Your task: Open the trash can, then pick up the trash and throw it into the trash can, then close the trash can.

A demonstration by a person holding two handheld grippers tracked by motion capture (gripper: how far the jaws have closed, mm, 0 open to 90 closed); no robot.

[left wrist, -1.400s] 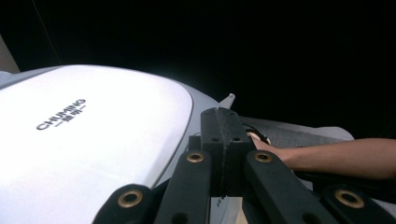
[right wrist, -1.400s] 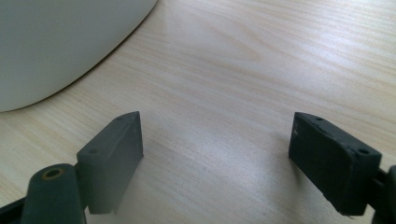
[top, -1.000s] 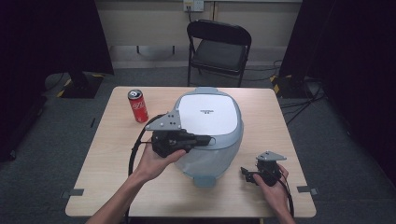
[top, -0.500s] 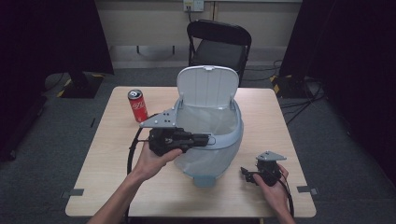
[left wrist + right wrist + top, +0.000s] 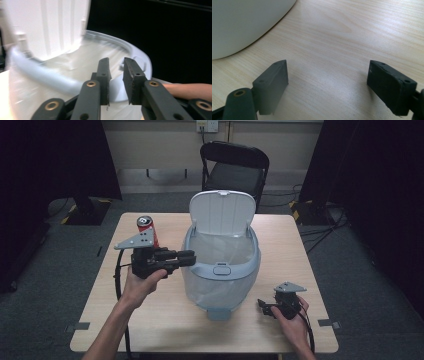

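My left gripper point(image 5: 189, 256) at bin's point(image 5: 220, 270) 9 o'clock, jaws just been opening, slightly apart, nothing between, bin mid-table, lid point(image 5: 221, 213) up, right gripper point(image 5: 261, 306) at 4 o'clock, wide open, empty

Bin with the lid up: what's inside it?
The bin holds a white liner bag, which looks empty in the high view. Its bottom is hidden by the front rim, so small items can't be ruled out.

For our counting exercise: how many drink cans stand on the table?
1. A single red can stands upright at the table's far left, beside the open-lidded bin and just behind the left claw. The bin could hide others.
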